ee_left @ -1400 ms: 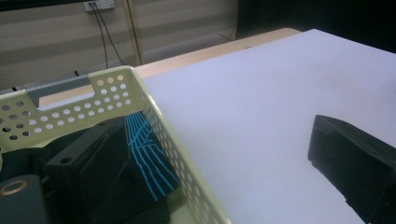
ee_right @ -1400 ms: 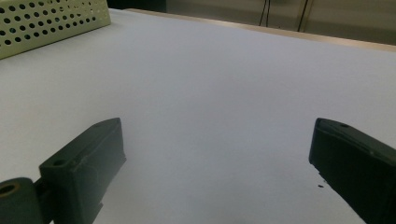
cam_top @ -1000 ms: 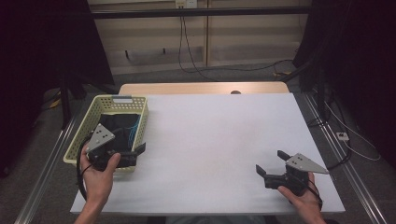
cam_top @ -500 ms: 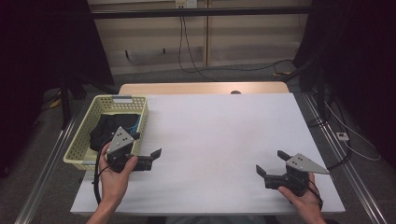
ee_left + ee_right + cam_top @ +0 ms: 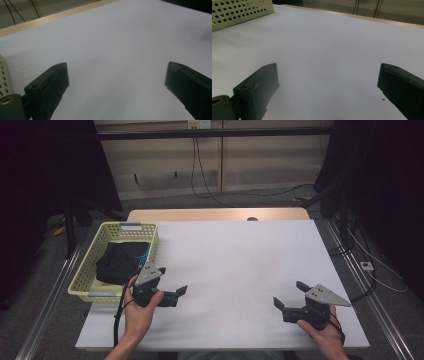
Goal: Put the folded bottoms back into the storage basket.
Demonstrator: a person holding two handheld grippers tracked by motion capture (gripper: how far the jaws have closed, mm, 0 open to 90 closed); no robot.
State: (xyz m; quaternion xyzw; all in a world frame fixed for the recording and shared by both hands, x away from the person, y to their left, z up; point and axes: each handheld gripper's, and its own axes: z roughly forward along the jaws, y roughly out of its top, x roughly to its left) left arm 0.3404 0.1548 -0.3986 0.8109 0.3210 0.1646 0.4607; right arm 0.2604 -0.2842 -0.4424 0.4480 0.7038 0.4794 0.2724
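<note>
A dark, crumpled piece of black cloth (image 5: 119,261) is seen lying inside the pale yellow perforated plastic basket (image 5: 88,275), which is set at the left edge of the white-covered table (image 5: 240,265); a thin streak of blue is visible at the cloth's right side, though what it belongs to cannot be made out. The left gripper (image 5: 172,283) is held just beside the basket's near right corner, over the bare table, with its jaws spread wide and nothing between them; in the left gripper view (image 5: 117,85) only the white surface is framed between the two black jaws, with a sliver of the basket's wall at the far left edge. Being empty and pointed out over the table rather than into the basket, it is judged to be clear of the cloth, which rests wholly within the basket walls. The right gripper (image 5: 287,296) is kept well apart, low over the near right part of the table, its jaws likewise wide and empty, as shown in the right gripper view (image 5: 328,85), where the basket's wall (image 5: 242,10) is seen far off. This hand appears to be parked out of the way, so that the middle of the table is left free.
</note>
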